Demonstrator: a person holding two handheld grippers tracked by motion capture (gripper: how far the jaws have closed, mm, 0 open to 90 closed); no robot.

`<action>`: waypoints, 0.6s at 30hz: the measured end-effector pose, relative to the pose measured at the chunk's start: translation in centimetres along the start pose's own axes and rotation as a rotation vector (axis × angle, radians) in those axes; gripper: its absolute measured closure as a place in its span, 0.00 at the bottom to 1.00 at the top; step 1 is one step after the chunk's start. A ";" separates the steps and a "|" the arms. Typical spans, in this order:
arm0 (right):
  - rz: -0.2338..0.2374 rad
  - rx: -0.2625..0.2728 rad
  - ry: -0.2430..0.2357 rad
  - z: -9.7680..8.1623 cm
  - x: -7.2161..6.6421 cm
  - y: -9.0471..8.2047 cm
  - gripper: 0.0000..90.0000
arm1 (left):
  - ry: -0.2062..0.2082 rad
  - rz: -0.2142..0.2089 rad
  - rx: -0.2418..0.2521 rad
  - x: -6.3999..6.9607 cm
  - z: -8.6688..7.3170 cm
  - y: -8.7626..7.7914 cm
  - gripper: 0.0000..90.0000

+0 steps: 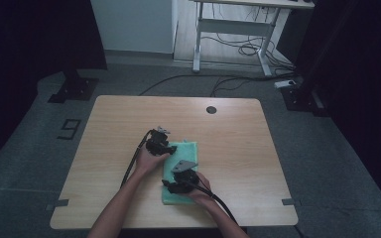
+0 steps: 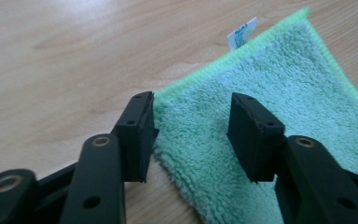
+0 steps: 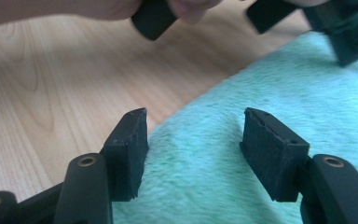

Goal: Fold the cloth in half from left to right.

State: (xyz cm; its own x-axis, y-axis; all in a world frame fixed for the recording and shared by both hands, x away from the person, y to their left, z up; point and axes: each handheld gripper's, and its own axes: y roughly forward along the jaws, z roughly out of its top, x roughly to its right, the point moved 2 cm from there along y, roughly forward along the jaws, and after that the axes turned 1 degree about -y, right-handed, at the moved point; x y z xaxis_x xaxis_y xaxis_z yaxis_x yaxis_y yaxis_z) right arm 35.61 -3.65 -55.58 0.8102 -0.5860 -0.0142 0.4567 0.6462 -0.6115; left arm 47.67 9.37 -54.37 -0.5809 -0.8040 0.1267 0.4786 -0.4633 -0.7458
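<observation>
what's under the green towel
The green towel lies flat on the wooden table, bare wood around it. Whether anything lies beneath cannot be seen; the cloth covers that spot.

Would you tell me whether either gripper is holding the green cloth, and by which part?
Neither: both the left gripper and right gripper stand open over the cloth.

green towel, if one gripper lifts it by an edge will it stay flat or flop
Probably flops: the green towel is soft fluffy pile lying limp on the table. Likely light for its size, since it looks thin. The fuzzy surface should grip rather than slip between the pads.
</observation>
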 end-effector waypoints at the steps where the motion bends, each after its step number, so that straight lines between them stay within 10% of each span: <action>1: -0.005 0.010 0.006 0.1 0.4 -0.3 0.45 | -0.002 -0.004 0.004 0.0 0.1 -0.2 0.54; 18: -0.102 0.065 0.106 0.0 5.8 -3.7 0.46 | -0.010 -0.042 0.095 -0.8 -0.3 -5.0 0.46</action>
State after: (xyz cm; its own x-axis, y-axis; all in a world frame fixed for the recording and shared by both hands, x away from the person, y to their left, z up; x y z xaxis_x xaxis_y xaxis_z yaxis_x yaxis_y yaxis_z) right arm 38.60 -9.40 -53.39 0.7170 -0.6960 -0.0399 0.5601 0.6091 -0.5615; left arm 45.61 12.44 -50.96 -0.5952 -0.7868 0.1630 0.5145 -0.5290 -0.6748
